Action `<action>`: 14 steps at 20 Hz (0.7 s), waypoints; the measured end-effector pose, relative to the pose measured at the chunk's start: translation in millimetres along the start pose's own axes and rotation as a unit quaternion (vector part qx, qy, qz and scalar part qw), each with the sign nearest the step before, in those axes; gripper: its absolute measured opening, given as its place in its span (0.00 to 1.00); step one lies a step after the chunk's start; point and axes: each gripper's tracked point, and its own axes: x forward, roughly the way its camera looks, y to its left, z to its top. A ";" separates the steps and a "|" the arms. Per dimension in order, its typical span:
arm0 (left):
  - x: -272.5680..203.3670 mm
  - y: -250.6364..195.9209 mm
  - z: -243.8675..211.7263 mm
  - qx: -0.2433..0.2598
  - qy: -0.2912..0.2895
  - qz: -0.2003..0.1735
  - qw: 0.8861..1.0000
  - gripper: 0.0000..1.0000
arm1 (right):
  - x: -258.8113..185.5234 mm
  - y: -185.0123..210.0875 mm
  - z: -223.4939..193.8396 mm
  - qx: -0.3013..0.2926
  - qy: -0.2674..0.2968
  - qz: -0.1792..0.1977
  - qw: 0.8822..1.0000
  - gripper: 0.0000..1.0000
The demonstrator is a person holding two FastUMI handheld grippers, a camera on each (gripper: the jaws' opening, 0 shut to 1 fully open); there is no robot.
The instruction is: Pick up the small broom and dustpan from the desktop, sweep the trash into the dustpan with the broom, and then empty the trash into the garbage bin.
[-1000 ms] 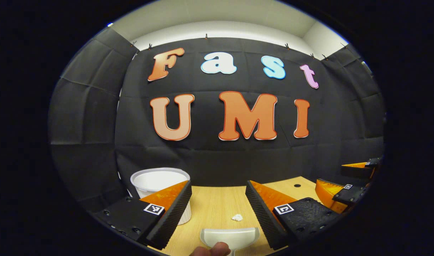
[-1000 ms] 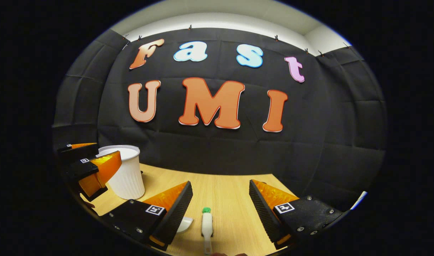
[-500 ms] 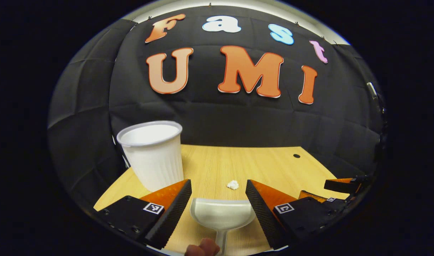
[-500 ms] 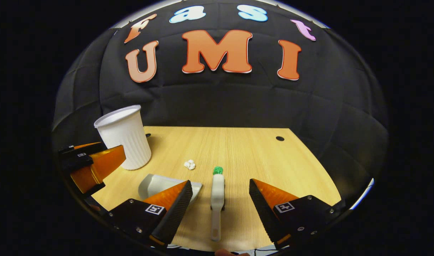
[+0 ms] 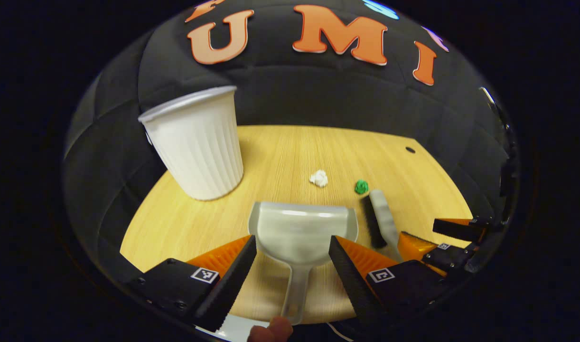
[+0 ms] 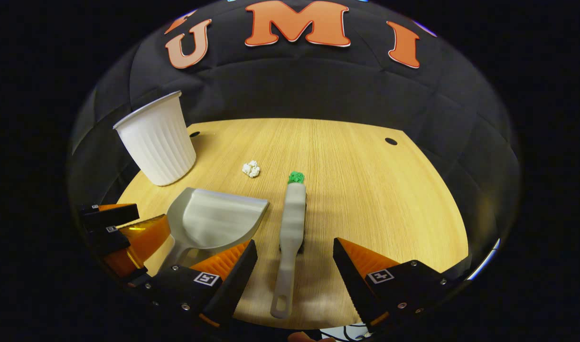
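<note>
A pale grey dustpan [image 5: 299, 230] [image 6: 214, 221] lies flat on the wooden desktop [image 5: 280, 152], handle toward me. My left gripper [image 5: 292, 247] hangs open above it, one finger on each side of the pan. The small broom [image 6: 291, 228] [image 5: 380, 221] lies to the dustpan's right, handle toward me. Open as well, my right gripper [image 6: 294, 254] straddles the broom's handle from above. A white paper wad [image 5: 319, 178] [image 6: 251, 168] and a green scrap [image 5: 361, 186] [image 6: 296, 177] lie beyond them. The white ribbed bin [image 5: 197, 145] [image 6: 156, 137] stands at the back left.
Two small dark holes [image 6: 390, 141] [image 6: 194, 134] mark the desktop near its far edge. The black cloth wall rises right behind the desk. A fingertip [image 5: 271, 330] shows at the bottom of the left gripper view. The other gripper [image 6: 119, 232] sits at the left.
Both cameras have tipped downward and the grippers have come closer over the desk. The dustpan and the broom now sit between the open fingers; nothing has been taken hold of.
</note>
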 end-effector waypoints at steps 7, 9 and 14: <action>-0.5 -8.4 -21.9 -0.031 0.131 -0.015 0.991 0.99 | 18.0 1.6 -28.1 -0.008 0.074 0.024 0.997 0.97; 1.7 -17.5 -30.6 -0.042 0.164 -0.019 0.985 0.99 | 19.2 0.2 -33.9 -0.022 0.092 0.030 0.995 0.97; 11.6 -23.2 -43.9 -0.052 0.233 -0.022 0.971 1.00 | 35.6 6.1 -48.4 -0.028 0.131 0.031 0.990 0.97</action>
